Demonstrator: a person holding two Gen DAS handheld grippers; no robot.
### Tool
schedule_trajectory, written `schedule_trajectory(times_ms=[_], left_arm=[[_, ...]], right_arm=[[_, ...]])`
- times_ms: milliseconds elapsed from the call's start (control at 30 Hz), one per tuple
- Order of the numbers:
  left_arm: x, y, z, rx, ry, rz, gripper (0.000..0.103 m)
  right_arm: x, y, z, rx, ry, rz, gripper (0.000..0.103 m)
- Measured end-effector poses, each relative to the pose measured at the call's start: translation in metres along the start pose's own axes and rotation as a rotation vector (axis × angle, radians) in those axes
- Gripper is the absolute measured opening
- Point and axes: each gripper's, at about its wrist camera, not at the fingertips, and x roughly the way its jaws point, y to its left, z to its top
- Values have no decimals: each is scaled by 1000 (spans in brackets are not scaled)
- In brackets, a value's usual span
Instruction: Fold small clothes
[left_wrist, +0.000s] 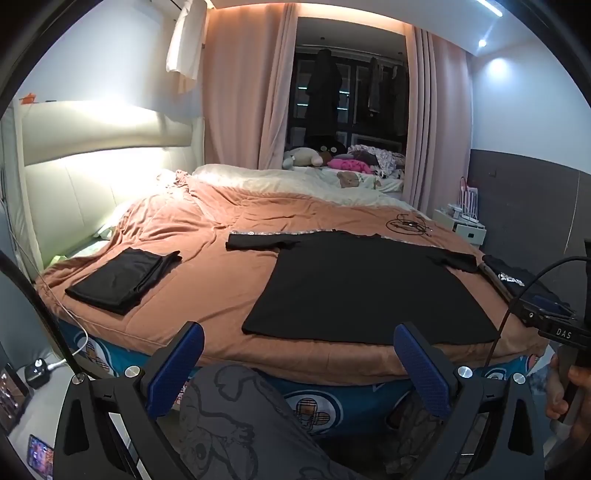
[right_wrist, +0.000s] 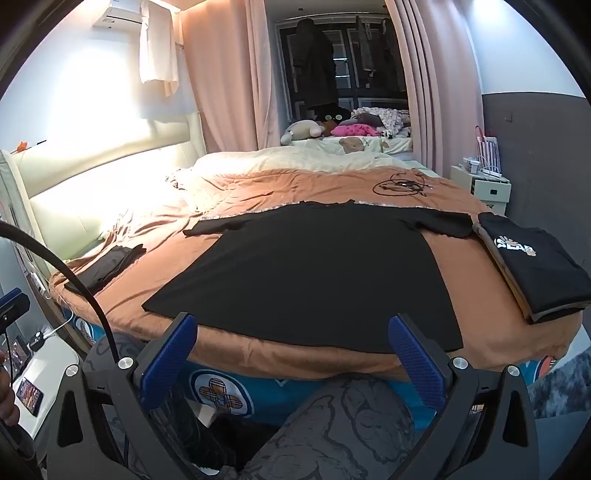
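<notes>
Black T-shirt (right_wrist: 306, 266): soft matt cloth, smooth and flat. Orange-brown blanket (left_wrist: 221, 266): soft cloth, wrinkly. Folded black cloth (left_wrist: 122, 277): a bit shiny, smooth. Folded black shirt (right_wrist: 535, 266): matt cloth, white print on top. Left gripper (left_wrist: 299, 369) and right gripper (right_wrist: 299, 358): black matt plastic, shiny metal screws. Pads (left_wrist: 177, 369): blue, bumpy, rubber-like. Headboard (left_wrist: 92, 192): smooth, padded, pale, slight shine. Curtains (right_wrist: 221, 74): pink cloth, soft folds. Trouser leg (left_wrist: 236, 424): grey cloth, cartoon print.
</notes>
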Motion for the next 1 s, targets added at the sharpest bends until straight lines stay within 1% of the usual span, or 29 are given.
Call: schedule_trajectory(times_ms=[1000], left_arm=[[-9, -1, -8, -1, -6, -19, 103]], right_arm=[[-5, -4, -6, 1, -13, 3, 103]])
